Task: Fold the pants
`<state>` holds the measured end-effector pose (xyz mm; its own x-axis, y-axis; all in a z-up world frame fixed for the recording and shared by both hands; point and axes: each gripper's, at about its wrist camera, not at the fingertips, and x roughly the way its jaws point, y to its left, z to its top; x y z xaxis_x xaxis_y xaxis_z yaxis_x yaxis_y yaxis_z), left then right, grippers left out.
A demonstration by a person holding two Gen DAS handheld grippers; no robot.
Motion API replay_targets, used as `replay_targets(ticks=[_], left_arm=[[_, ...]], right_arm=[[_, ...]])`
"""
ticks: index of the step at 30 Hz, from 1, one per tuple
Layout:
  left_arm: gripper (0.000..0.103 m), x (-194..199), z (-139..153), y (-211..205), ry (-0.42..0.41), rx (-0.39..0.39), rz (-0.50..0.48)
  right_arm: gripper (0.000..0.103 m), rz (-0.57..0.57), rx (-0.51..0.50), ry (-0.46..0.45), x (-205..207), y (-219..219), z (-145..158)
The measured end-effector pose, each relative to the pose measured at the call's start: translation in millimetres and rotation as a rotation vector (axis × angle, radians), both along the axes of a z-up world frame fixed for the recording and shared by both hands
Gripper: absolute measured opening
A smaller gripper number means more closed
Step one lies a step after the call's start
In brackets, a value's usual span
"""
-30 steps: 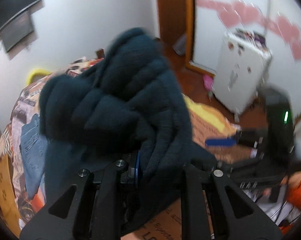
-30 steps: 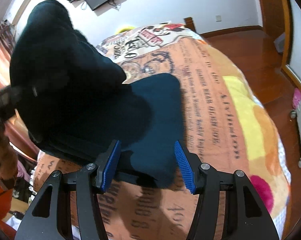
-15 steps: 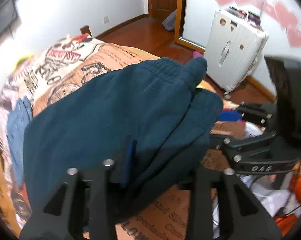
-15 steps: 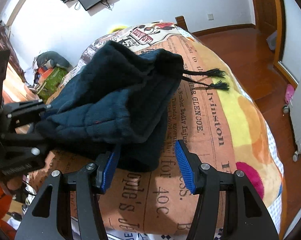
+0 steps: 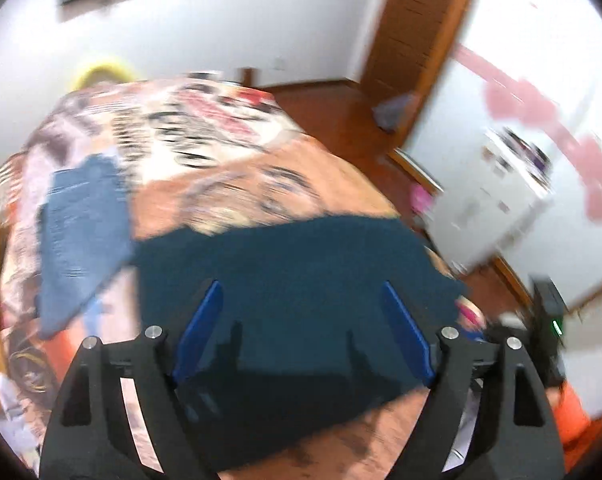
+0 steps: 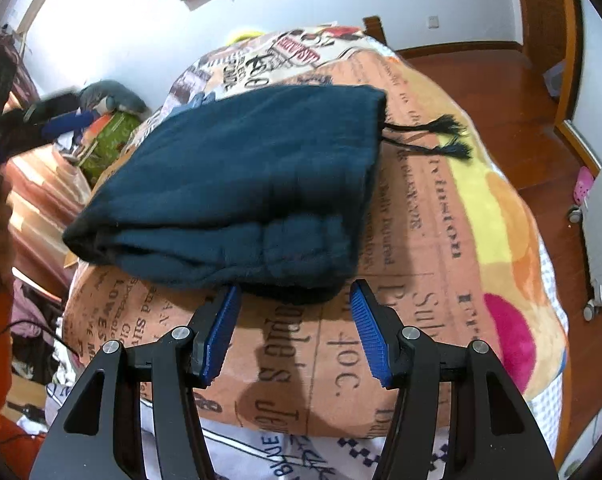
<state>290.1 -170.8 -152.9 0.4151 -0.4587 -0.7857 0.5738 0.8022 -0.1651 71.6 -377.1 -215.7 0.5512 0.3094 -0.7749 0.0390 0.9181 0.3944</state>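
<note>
Dark teal sweatpants [image 6: 237, 184] lie folded in a thick rectangle on the printed bedspread [image 6: 429, 264], drawstring tassels [image 6: 441, 136] trailing to the right. My right gripper [image 6: 295, 300] is open and empty just in front of the near edge of the pants. In the blurred left wrist view the pants [image 5: 293, 280] lie flat and my left gripper [image 5: 301, 296] is open above them, holding nothing.
A folded pair of blue jeans [image 5: 81, 232] lies on the bed left of the pants. A white suitcase [image 5: 493, 196] stands on the wooden floor to the right. A green bag [image 6: 109, 136] and clutter sit beside the bed's left side.
The left gripper carried the bunched pants over, laid them down folded, and opened. The pants now rest flat on the bed. The right gripper stayed open.
</note>
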Motion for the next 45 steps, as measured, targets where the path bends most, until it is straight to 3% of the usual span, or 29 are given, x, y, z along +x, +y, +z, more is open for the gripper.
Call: replay_targets(ticks=[2,6,11,17,21,25,35,41,45], left_arm=[[0.084,33,-5,13,-0.029,0.05,0.071],[0.084,90,-35,20,-0.036,0.182,0.136],[0.084,172,-91,21,0.048,0.322,0.173],[0.084,218,-150,30,0.147,0.419,0.147],[0.084,207,-154,57,0.133,0.37,0.098],[0.084,189,-152,93,0.176,0.318,0.072],[0.084,99,-139,160,0.199,0.319,0.155],[0.083,41,-131,161,0.22,0.283,0.167],[0.077,1,-120,149,0.187,0.257,0.183]], right_arm=[[0.053,0.013,0.009,0.014,3,5,-3],[0.064,0.014,0.005,0.012,11,11,-6],[0.065,-0.014,0.005,0.016,20,8,-7],[0.065,-0.022,-0.02,0.023,48,4,-7],[0.065,-0.016,-0.07,0.009,76,4,-6],[0.065,0.007,-0.093,-0.009,104,6,-6],[0.063,0.1,-0.15,-0.086,168,19,1],[0.064,0.069,-0.176,-0.074,141,0,9],[0.064,0.037,-0.165,-0.074,114,-13,19]])
